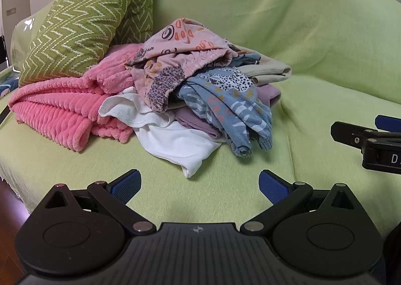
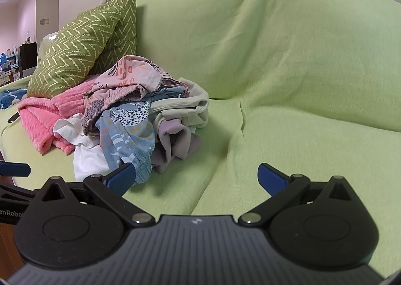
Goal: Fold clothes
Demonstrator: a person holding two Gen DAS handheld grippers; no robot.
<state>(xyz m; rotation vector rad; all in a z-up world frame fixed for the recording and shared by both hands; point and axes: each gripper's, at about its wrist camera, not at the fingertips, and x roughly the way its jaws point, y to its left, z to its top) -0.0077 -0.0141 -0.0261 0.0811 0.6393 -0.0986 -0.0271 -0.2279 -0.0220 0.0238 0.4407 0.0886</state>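
Left gripper (image 1: 200,186): released, its blue pads spread wide with nothing between them; it hovers over bare green cover at 6 o'clock of the clothes pile, apart from it.
Right gripper (image 2: 196,179): released too, fingers wide and empty; its left pad (image 2: 120,179) sits in front of the hem of the blue garment, and I cannot tell whether it touches the cloth.
Clothes pile (image 1: 195,89): a loose unfolded heap in the middle of the sofa seat, lying toward 12 o'clock from the left gripper and toward 10 o'clock from the right one.
Pink patterned garment (image 1: 180,44): on top of the heap, elastic waistband facing forward.
Blue patterned garment (image 1: 230,107): spills down the front of the pile toward 5 o'clock.
White garment (image 1: 170,139): at the bottom front, its corner nearest the left gripper.
Lilac garment (image 1: 198,119): tucked under the blue one.
Beige garment (image 1: 268,69): at 3 o'clock of the pile.
Pink fleece blanket (image 1: 62,107): at 9 o'clock, touching the heap.
Zigzag cushion (image 1: 82,24): propped against the backrest at 10 o'clock, resting on the blanket.
Sofa (image 1: 313,34): draped in a light green cover.
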